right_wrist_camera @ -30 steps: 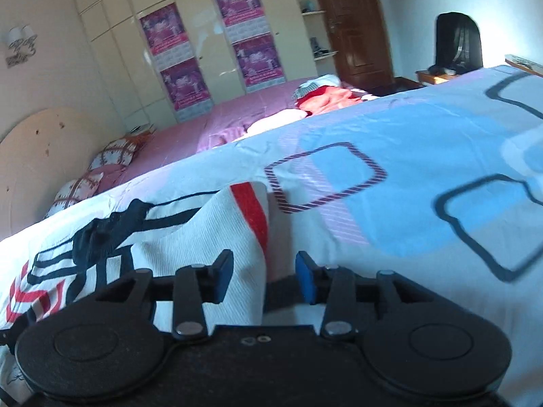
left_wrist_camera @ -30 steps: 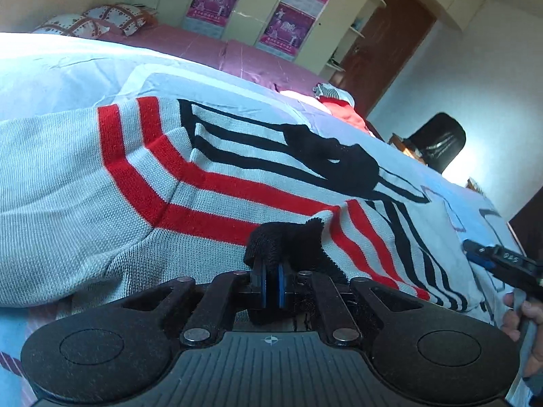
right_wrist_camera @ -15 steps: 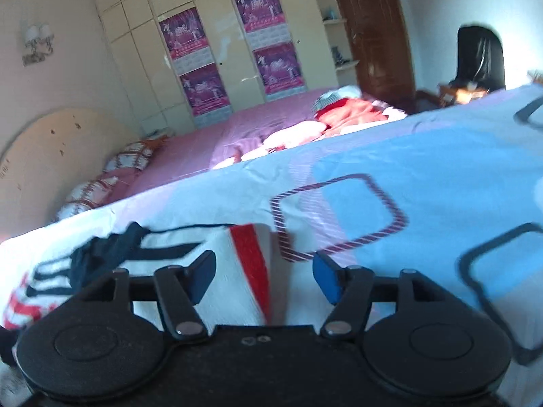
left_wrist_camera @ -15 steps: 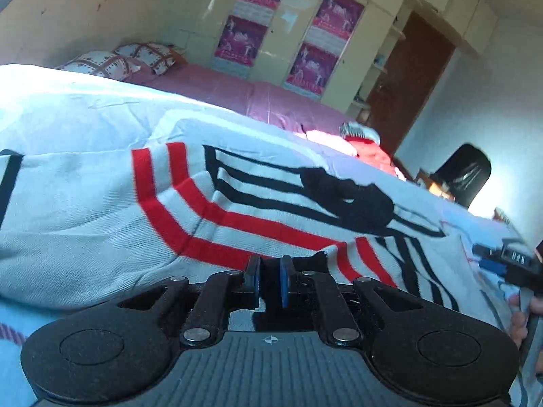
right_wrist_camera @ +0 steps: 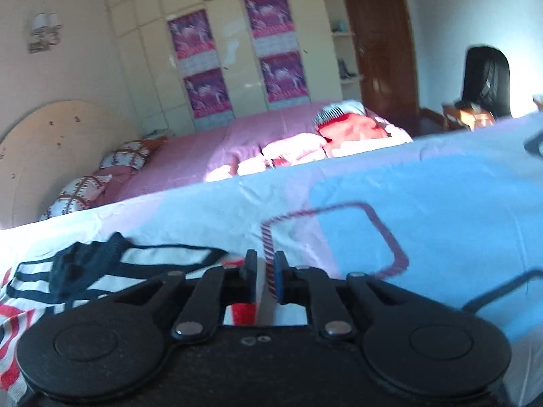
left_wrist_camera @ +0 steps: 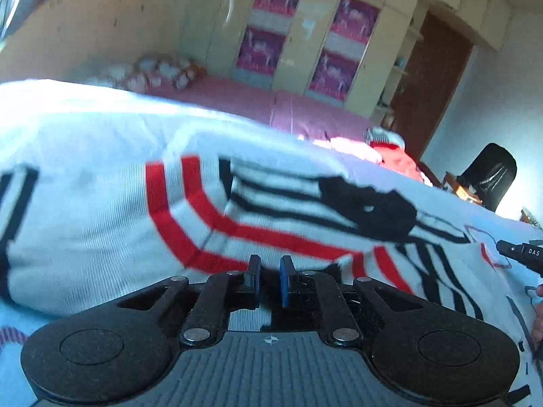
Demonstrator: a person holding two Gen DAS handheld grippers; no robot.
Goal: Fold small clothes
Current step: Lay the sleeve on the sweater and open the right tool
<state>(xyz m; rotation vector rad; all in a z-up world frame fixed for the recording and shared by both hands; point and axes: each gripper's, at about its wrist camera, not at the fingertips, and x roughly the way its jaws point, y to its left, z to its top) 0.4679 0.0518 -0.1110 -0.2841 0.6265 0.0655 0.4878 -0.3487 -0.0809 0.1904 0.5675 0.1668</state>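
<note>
A white knit sweater [left_wrist_camera: 101,210] with red and black stripes lies spread on the bed. It also shows at the lower left of the right wrist view [right_wrist_camera: 142,264]. My left gripper [left_wrist_camera: 269,279] is at the sweater's near edge, its jaws a narrow gap apart with nothing held. My right gripper [right_wrist_camera: 264,279] is nearly closed at the sweater's red-trimmed corner [right_wrist_camera: 242,310]; whether it pinches the cloth is unclear. The right gripper's tip also shows in the left wrist view [left_wrist_camera: 522,257].
The bed cover [right_wrist_camera: 441,203] is light blue with rounded square outlines. A second bed with a pink cover [right_wrist_camera: 210,156], pillows [right_wrist_camera: 112,169] and a red garment [right_wrist_camera: 353,129] stands behind. A wardrobe with posters [left_wrist_camera: 305,34], a door and a black chair [left_wrist_camera: 488,173] are farther back.
My left gripper has let go of the black sweater edge and its jaws have parted slightly. My right gripper's jaws have closed from wide open to a narrow gap at the sweater corner.
</note>
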